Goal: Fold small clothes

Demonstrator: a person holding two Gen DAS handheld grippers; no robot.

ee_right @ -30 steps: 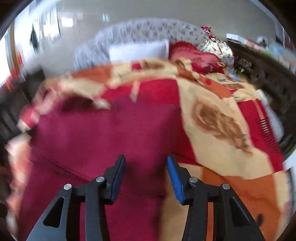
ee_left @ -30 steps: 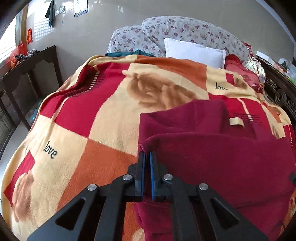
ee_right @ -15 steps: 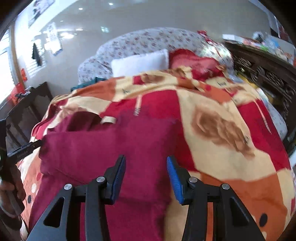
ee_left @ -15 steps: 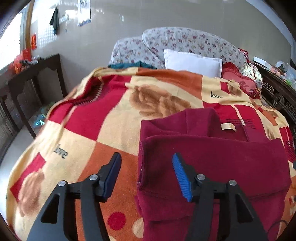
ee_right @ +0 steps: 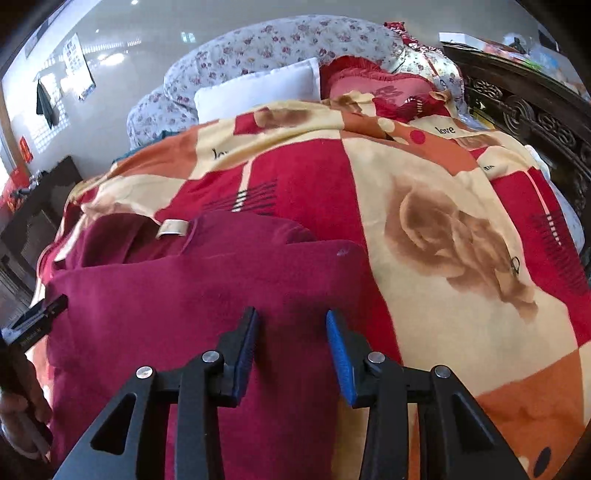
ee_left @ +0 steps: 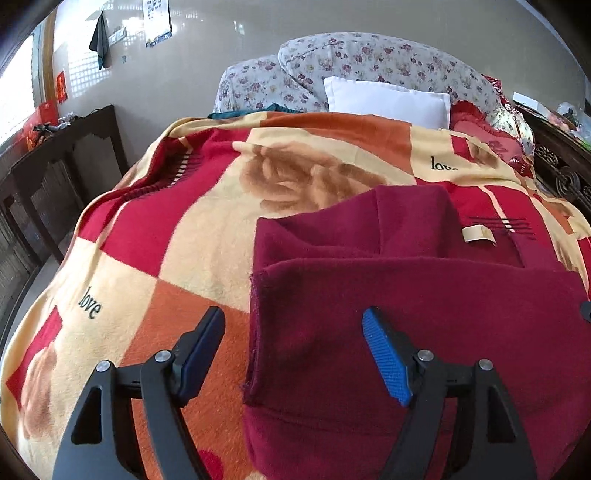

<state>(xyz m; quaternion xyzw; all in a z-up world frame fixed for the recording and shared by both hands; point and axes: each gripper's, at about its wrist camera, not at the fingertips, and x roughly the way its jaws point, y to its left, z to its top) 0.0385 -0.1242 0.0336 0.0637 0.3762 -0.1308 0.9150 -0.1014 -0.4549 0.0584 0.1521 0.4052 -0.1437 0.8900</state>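
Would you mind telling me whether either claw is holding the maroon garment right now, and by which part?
Nothing is held. The left claw, whose jaws just opened, stands over the garment's left edge; the right claw, jaws narrowing, hovers open above it.

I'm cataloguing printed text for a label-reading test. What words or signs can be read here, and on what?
"love": printed repeatedly on the blanket.
Wall poster: too small to read.
Red wall sign: too blurred.
Garment tag: no readable text.
Left gripper lettering: too small.
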